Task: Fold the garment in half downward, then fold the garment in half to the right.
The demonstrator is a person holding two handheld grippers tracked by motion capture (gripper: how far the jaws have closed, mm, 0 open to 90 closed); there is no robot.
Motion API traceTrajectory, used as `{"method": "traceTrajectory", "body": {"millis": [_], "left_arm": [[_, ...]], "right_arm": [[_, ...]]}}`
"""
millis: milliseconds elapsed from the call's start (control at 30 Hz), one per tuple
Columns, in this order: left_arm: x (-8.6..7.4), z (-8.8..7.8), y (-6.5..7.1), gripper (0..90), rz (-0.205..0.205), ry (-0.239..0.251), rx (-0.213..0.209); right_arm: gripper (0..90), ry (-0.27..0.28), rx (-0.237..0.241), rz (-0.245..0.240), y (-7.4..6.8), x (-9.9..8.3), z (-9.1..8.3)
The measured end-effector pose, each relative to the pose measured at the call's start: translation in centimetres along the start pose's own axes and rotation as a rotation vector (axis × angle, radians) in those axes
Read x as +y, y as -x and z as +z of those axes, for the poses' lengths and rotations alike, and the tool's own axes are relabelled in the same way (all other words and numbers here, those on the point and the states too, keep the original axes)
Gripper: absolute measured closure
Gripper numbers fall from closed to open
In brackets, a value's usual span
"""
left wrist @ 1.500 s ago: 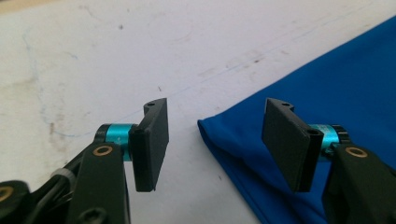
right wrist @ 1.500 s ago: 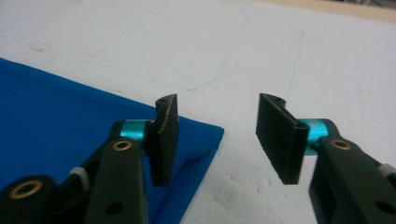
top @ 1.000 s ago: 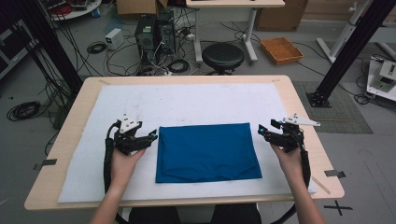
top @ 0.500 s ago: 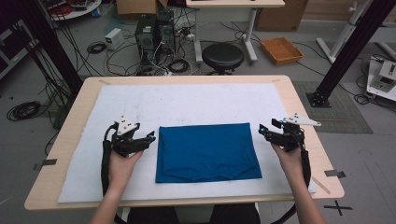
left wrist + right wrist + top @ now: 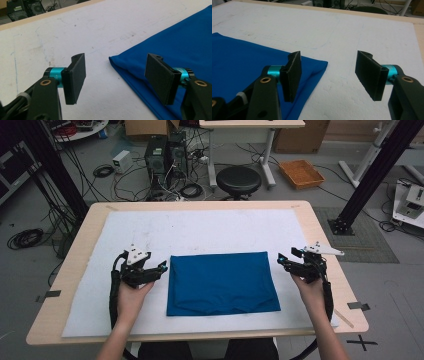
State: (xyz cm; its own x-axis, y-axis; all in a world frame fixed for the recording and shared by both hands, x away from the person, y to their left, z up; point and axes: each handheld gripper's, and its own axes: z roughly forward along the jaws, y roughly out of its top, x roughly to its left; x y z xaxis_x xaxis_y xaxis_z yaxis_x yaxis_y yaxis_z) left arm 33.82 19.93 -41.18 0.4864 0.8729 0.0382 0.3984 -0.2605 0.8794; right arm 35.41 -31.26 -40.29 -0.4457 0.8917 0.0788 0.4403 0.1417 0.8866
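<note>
Both grippers (image 5: pixel 162 268) (image 5: pixel 281 259) open, flanking cloth (image 5: pixel 222 282) edges.

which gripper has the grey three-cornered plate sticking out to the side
The right gripper, right of the blue cloth: its plate juts outward to the right. The left gripper's plate sits compactly on top.

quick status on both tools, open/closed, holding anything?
Left tool: open, holding nothing, at the left edge of the folded blue cloth.
Right tool: open, holding nothing, at the cloth's right edge.
</note>
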Motion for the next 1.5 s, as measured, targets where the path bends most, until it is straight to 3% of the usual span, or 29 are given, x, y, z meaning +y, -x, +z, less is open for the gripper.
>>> {"method": "traceTrajectory", "body": {"millis": [300, 667, 900, 1067, 1300, 1500], "left_arm": [[0.0, 0.3, 0.4, 33.5, 0.01, -0.019, -0.019], [0.3, -0.9, 1.3, 34.2, -0.095, -0.036, -0.051], [-1.3, -2.5, 1.6, 34.4, -0.169, -0.056, -0.067], [-2.6, -3.8, 2.4, 34.5, -0.19, -0.072, -0.068], [-4.5, -4.8, 4.4, 36.8, -0.241, -0.107, -0.099], [-5.5, -4.2, 6.3, 38.2, -0.268, -0.142, -0.125]], "right_arm": [[38.1, -0.001, -0.013, -0.002, 0.0, 0.0, 0.2], [38.1, 0.012, -0.027, -0.016, 0.3, -0.5, -0.7], [38.2, 0.01, -0.041, -0.012, 1.0, -0.9, -1.1], [38.2, 0.007, -0.042, -0.014, 0.9, -0.9, -1.1], [38.3, 0.006, -0.036, -0.034, 0.4, -0.8, -0.8], [38.4, 0.003, -0.038, -0.037, 0.4, -0.8, -0.8]]}}
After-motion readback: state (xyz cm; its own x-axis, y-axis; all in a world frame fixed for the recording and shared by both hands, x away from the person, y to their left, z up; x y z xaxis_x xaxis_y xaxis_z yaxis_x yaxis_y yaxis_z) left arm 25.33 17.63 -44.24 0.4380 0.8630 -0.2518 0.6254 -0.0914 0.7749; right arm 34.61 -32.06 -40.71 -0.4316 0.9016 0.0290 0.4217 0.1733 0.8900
